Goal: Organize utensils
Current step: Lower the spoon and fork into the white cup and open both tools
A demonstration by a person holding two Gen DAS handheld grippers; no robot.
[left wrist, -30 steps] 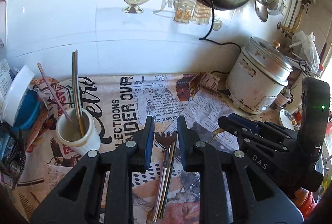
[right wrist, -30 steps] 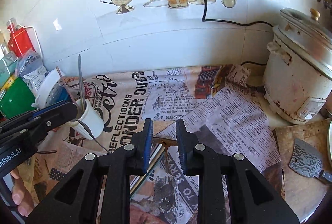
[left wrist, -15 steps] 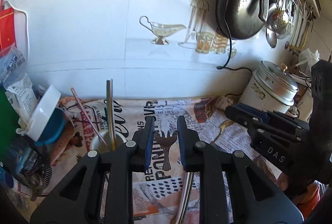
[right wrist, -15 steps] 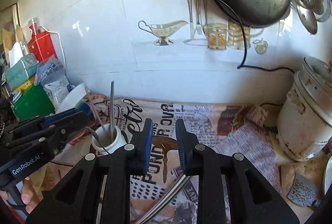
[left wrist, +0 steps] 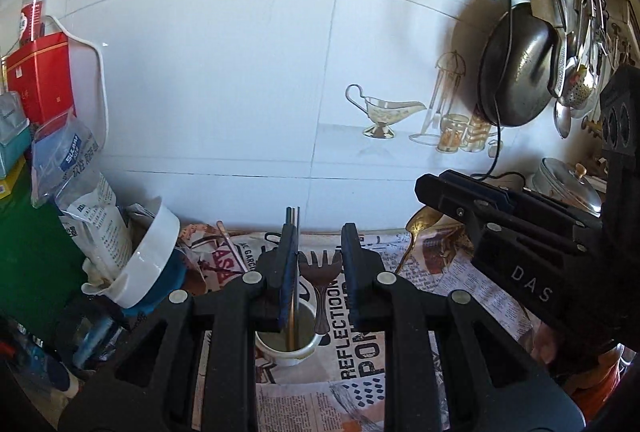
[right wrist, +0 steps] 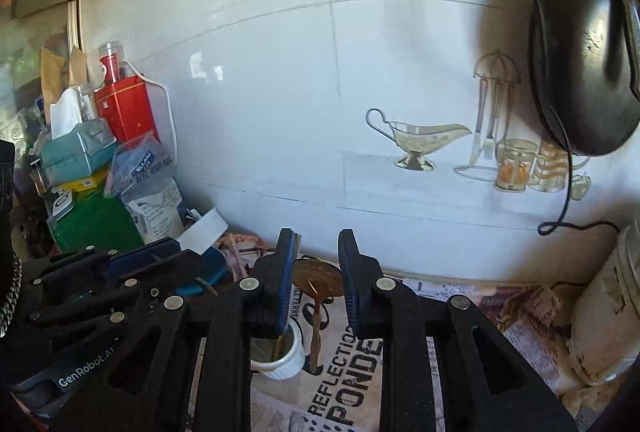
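Observation:
My left gripper (left wrist: 319, 256) is shut on a dark fork (left wrist: 321, 274), tines up, held above a white cup (left wrist: 288, 350) on the newspaper. Metal chopsticks (left wrist: 294, 272) stand in the cup, beside the left finger. My right gripper (right wrist: 313, 264) is shut on a bronze spoon (right wrist: 316, 278), bowl up, handle hanging down just right of the same cup (right wrist: 280, 358). The right gripper also shows in the left wrist view (left wrist: 436, 191), to the right, with the spoon bowl (left wrist: 422, 222) at its tip. The left gripper's body fills the lower left of the right wrist view.
Newspaper (left wrist: 452, 280) covers the counter. A tilted white and blue bowl (left wrist: 148, 264), bags and boxes (right wrist: 88, 183) crowd the left. A black pan (left wrist: 516, 67) and hanging utensils are on the wall at right. A rice cooker (right wrist: 608, 312) stands at right.
Both grippers have lifted, carrying the fork and the spoon up off the newspaper and left, to over the white cup. The utensils now hang handle-down.

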